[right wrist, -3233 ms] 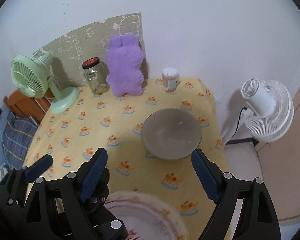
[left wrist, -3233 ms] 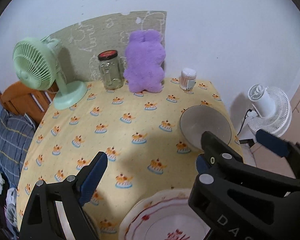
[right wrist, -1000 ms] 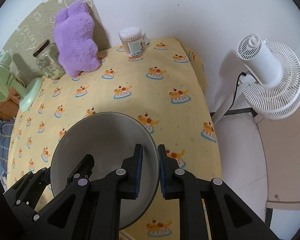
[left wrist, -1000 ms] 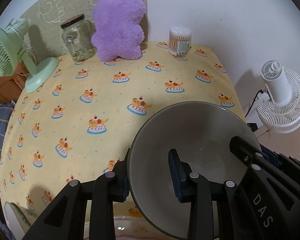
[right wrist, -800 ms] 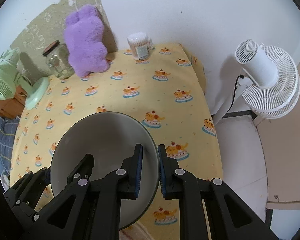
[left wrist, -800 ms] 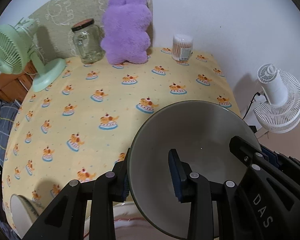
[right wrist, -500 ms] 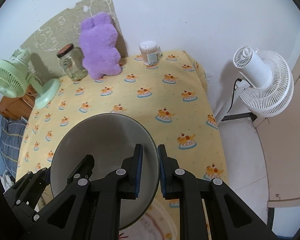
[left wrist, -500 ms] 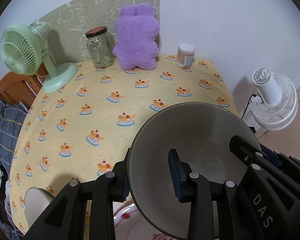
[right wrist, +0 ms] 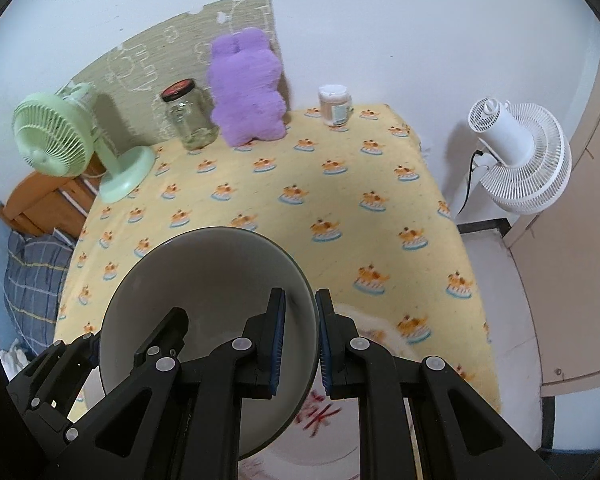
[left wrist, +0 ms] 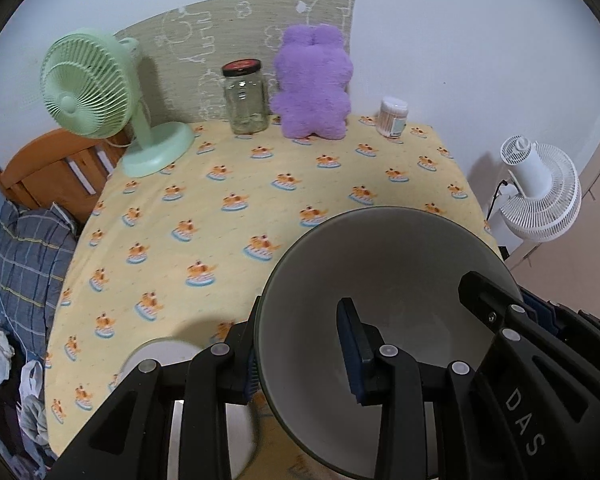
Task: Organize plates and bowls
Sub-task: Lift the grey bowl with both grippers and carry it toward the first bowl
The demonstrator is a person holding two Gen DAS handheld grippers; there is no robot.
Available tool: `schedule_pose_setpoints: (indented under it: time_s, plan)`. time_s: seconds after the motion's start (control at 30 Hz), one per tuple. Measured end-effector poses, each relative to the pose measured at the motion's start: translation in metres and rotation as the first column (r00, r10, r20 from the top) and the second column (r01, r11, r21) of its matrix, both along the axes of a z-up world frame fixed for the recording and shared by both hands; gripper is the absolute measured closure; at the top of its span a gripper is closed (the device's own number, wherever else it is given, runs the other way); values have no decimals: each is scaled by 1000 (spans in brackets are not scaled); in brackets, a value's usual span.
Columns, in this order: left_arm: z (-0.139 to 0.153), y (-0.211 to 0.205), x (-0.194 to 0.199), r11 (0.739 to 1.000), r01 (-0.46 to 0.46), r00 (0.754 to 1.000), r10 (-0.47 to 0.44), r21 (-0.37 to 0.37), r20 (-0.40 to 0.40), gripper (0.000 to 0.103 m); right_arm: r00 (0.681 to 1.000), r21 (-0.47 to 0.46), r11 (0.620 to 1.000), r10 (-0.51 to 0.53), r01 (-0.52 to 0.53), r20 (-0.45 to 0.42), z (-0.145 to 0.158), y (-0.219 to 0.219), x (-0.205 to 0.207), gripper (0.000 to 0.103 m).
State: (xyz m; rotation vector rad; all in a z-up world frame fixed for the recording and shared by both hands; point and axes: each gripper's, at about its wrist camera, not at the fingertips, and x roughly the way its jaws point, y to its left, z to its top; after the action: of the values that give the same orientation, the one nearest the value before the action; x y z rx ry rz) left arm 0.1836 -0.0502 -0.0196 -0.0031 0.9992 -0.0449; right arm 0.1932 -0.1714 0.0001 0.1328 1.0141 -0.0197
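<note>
Both grippers hold one grey bowl [left wrist: 384, 280] above the near part of the yellow table. My left gripper [left wrist: 300, 352] is shut on the bowl's left rim, one finger inside and one outside. My right gripper [right wrist: 299, 340] is shut on the bowl's [right wrist: 208, 276] right rim. Under the bowl lies a white plate with a red pattern [right wrist: 340, 412], partly hidden. A small white dish [left wrist: 160, 354] shows at the near left edge of the table in the left wrist view.
At the back of the table [left wrist: 300, 168] stand a green fan [left wrist: 96, 92], a glass jar [left wrist: 244, 96], a purple plush [left wrist: 314, 84] and a cotton-swab tub [left wrist: 393, 116]. A white floor fan [right wrist: 516, 160] stands right of the table. A bed lies at left.
Both grippers closed on the bowl's rims and lifted it off the table. They have drawn back toward the near edge, over the patterned plate; the small white dish has come into view.
</note>
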Motion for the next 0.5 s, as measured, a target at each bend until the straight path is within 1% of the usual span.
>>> schedule_pose_setpoints:
  time_s: [0.23, 0.5]
  plan:
    - [3, 44, -21, 1000, -5, 1000, 5, -11, -3, 70, 1000, 0, 1000, 10, -10, 5, 3, 42, -20, 84]
    - [1, 82, -32, 1000, 4, 1000, -4, -4, 4, 70, 1000, 0, 1000, 6, -6, 5, 1, 85, -34, 84]
